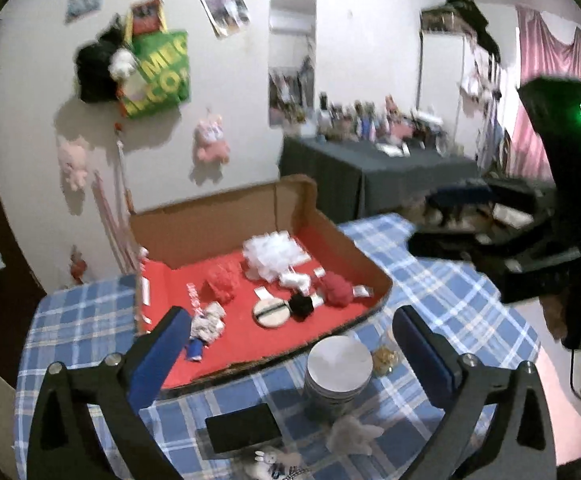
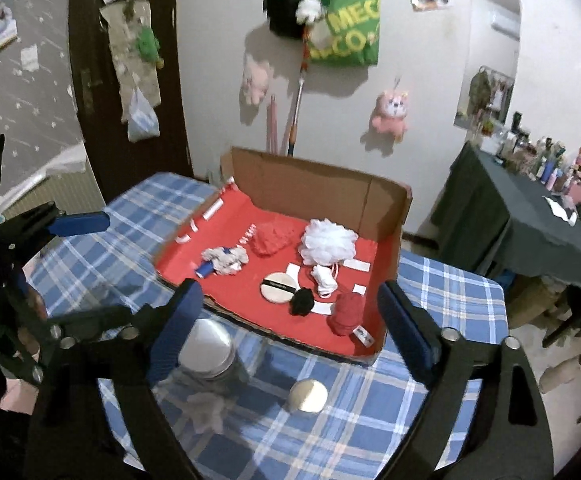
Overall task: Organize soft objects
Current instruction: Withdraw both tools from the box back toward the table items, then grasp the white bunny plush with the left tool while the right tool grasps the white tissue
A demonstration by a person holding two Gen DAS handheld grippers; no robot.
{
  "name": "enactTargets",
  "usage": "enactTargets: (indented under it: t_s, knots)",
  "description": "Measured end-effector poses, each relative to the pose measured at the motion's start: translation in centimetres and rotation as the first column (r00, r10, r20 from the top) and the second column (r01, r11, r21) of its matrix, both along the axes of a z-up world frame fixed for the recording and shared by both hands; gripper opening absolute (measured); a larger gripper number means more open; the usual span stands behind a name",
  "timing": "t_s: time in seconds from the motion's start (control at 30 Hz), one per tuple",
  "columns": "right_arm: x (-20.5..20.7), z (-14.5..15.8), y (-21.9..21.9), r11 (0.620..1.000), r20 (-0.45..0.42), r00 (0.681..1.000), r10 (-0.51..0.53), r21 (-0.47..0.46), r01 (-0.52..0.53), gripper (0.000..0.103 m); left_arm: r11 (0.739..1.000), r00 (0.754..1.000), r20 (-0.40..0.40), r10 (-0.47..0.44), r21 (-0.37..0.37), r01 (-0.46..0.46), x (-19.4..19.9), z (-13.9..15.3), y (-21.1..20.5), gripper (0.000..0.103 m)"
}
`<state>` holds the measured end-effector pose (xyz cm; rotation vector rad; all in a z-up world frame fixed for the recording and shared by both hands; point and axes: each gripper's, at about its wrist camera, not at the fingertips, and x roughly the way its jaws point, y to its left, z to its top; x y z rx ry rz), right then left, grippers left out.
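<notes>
A cardboard box [image 1: 370, 264] with a red floor sits on the blue plaid table [image 1: 442, 288]. In it lie a white mesh puff [image 1: 270, 254], a red puff [image 1: 222, 280], a red yarn ball [image 1: 336, 290], a black pompom [image 1: 301, 306], a round beige pad [image 1: 270, 312] and a grey-white rag toy [image 1: 206, 326]. The same box [image 2: 386, 216] shows in the right wrist view with the white puff [image 2: 328, 242]. My left gripper [image 1: 290, 344] is open above the near table. My right gripper [image 2: 290, 316] is open over the box's near edge.
A metal-lidded jar [image 1: 338, 372], a black phone [image 1: 244, 432] and small plush toys [image 1: 354, 434] lie on the near table. A small round lid [image 2: 308, 396] and a white plush [image 2: 208, 410] lie near the jar [image 2: 208, 354]. A dark-clothed side table [image 2: 530, 216] stands right.
</notes>
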<state>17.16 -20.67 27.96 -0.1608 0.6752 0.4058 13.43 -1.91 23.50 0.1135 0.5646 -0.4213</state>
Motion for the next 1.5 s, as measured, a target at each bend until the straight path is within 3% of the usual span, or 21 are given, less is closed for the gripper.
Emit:
enactTargets:
  t_s: [0.17, 0.37, 0.63, 0.93, 1.13, 1.5]
  knots:
    - [-5.0, 0.0, -0.3, 0.999, 0.131, 0.991, -0.04, 0.0, 0.04, 0.094, 0.997, 0.992, 0.107, 0.072, -0.041, -0.068, -3.6, 0.3, 1.1, 0.103]
    - [-10.3, -1.2, -1.2, 0.995, 0.247, 0.965, -0.086, 0.075, 0.07, 0.095, 0.985, 0.958, 0.234, 0.166, -0.085, -0.15, -8.6, -0.6, 1.9, 0.103]
    - [-16.0, -3.0, -0.5, 0.989, 0.358, 0.924, -0.136, 0.109, 0.104, 0.101, 0.97, 0.93, 0.288, 0.228, -0.152, -0.191, -12.7, -2.7, 2.0, 0.103]
    - [-17.7, -8.0, 0.1, 0.974, 0.369, 0.904, -0.216, 0.15, 0.171, 0.103, 0.942, 0.909, 0.262, 0.325, -0.176, -0.286, -13.5, -6.9, 3.1, 0.103]
    - [-17.4, -12.1, -0.1, 0.957, 0.365, 0.886, -0.288, 0.137, 0.255, 0.103, 0.936, 0.916, 0.21, 0.342, -0.157, -0.314, -12.6, -10.7, 3.2, 0.103]
    - [-15.8, -17.5, 0.1, 0.952, 0.252, 0.919, -0.304, 0.097, 0.289, 0.103, 0.927, 0.921, 0.12, 0.371, -0.098, -0.361, -11.8, -15.3, 2.6, 0.103]
